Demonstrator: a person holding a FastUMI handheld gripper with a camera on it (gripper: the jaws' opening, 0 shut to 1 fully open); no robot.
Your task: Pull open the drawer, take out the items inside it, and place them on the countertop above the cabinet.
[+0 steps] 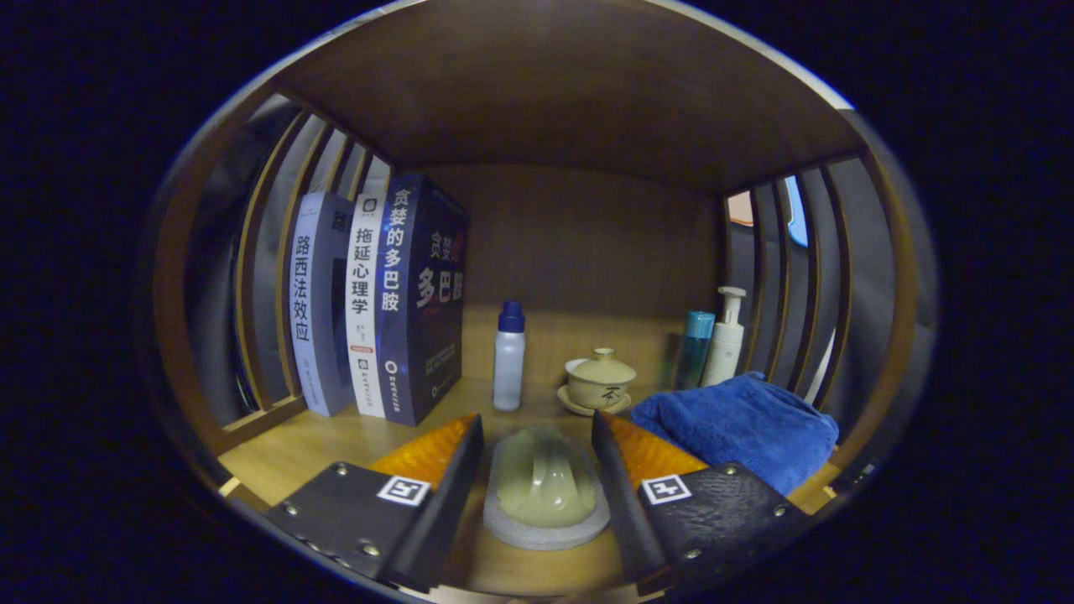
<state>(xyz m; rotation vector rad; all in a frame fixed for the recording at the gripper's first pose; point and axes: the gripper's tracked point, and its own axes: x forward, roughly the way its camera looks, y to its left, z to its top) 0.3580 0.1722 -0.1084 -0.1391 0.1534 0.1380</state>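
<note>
left book (309, 310): 路西法效应 | middle book (367, 302): 拖延心理学 | right book (419, 294): 贪婪的多巴胺

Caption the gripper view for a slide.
Gripper fingers flank a pale green object on the wooden shelf, by a blue towel.

Home setting: a wooden cabinet shelf (336, 440) with slatted sides. Books (377, 302) stand at its left edge; a small bottle (508, 356) and lidded teacup (599, 379) near the back; toiletry bottles (709, 348) and a blue towel (738, 428) at the right corner.
</note>
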